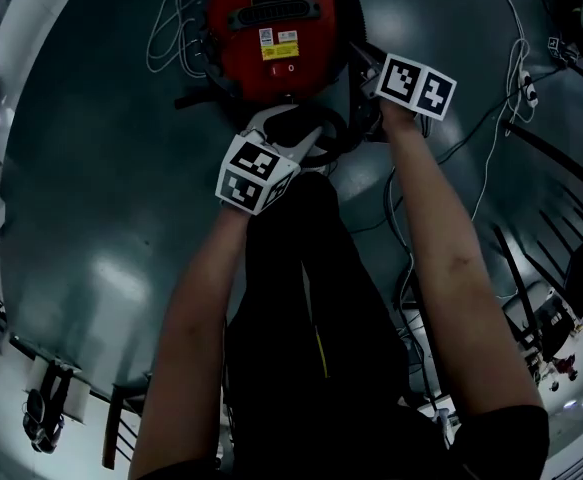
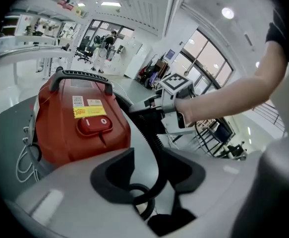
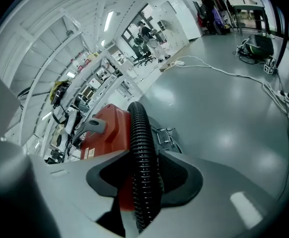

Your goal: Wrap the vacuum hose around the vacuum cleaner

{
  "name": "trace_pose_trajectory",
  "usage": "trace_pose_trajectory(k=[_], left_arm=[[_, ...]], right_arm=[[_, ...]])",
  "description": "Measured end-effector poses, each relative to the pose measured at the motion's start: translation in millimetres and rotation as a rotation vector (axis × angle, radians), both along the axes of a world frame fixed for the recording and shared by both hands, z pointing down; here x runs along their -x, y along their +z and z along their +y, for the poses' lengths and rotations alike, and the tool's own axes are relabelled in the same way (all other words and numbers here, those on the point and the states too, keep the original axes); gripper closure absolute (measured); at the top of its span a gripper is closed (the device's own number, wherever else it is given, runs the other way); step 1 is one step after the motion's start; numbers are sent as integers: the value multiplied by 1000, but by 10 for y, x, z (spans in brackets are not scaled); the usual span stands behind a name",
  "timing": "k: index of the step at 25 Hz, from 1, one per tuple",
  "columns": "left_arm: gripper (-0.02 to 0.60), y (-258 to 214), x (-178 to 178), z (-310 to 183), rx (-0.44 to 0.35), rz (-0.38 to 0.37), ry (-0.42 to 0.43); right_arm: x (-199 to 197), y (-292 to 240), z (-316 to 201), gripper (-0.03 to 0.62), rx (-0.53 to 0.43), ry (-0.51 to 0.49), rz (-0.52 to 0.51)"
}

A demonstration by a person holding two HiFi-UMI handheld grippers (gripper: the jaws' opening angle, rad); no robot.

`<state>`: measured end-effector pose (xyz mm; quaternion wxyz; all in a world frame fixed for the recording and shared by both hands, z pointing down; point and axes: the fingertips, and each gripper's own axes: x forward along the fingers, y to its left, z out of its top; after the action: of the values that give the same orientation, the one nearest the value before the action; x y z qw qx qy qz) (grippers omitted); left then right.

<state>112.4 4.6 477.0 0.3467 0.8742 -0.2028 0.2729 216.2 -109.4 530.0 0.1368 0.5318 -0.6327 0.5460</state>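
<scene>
The red vacuum cleaner (image 1: 269,30) stands on the grey floor ahead of me, and its red body (image 2: 77,128) with the black carry handle fills the left of the left gripper view. The black ribbed vacuum hose (image 1: 323,140) loops between both grippers beside it. My right gripper (image 1: 367,76) is shut on the vacuum hose (image 3: 143,167), which fills the gap between its pads. My left gripper (image 1: 293,131) has the vacuum hose (image 2: 159,165) running between its jaws. There the hose lies against the right pad (image 2: 186,172), and a gap shows on the left side.
A white power cable (image 1: 166,33) lies coiled to the left of the vacuum cleaner. More cables and a power strip (image 1: 527,90) trail across the floor at the right. Chairs and shelving (image 3: 92,90) stand far off. My dark trouser legs (image 1: 306,298) are just behind the grippers.
</scene>
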Motion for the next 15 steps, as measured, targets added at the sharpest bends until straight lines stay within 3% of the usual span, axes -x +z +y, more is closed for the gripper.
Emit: trace_pose_trajectory(k=[5, 15], left_arm=[[414, 48, 84, -87, 16, -5, -31], [414, 153, 240, -188, 43, -27, -76]], right_arm=[[17, 153, -40, 416, 34, 18, 17], [51, 264, -41, 411, 89, 57, -81]])
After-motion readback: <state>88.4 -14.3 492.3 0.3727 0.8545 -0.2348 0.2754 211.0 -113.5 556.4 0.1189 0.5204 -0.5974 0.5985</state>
